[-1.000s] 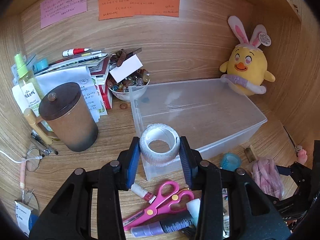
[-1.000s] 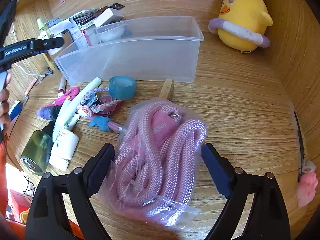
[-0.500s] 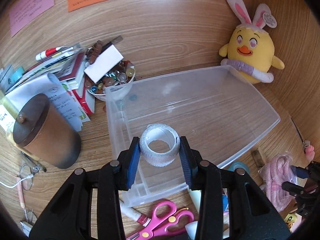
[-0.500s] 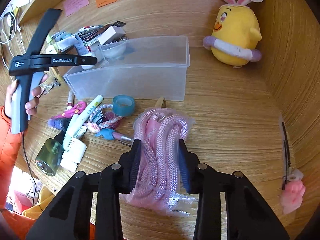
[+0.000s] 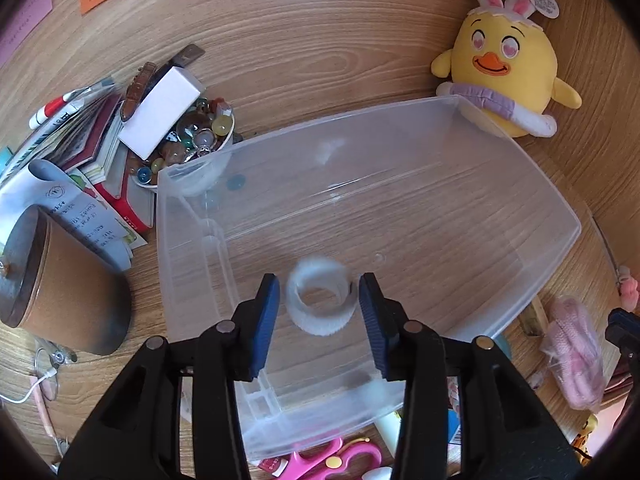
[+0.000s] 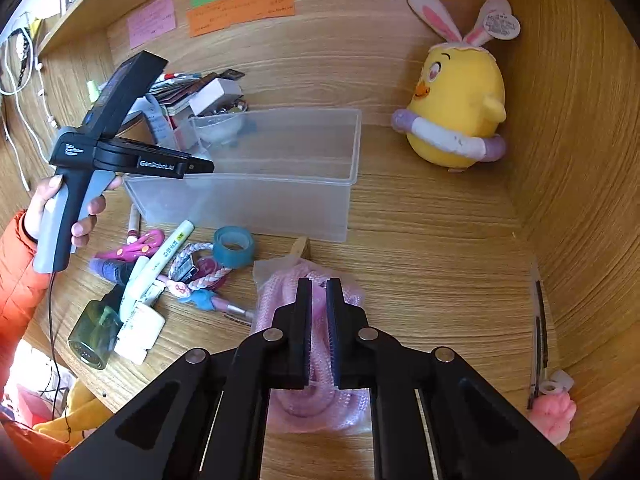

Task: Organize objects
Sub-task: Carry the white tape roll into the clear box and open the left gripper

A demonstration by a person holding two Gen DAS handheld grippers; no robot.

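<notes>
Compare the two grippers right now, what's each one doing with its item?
The left gripper is over the clear bin, jaws opening, and the white tape roll sits loose between them. The right gripper is clamped shut on the bagged pink rope, outside the bin. Both point downward at the desk.

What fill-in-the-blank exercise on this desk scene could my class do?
1. The white tape roll is dropping into the clear ___.
2. The right gripper is shut on a bagged pink ___.
3. The yellow plush chick wears pink-lined rabbit ___.
4. The scissors on the desk are ___ in colour.

Missing words: bin; rope; ears; pink
</notes>
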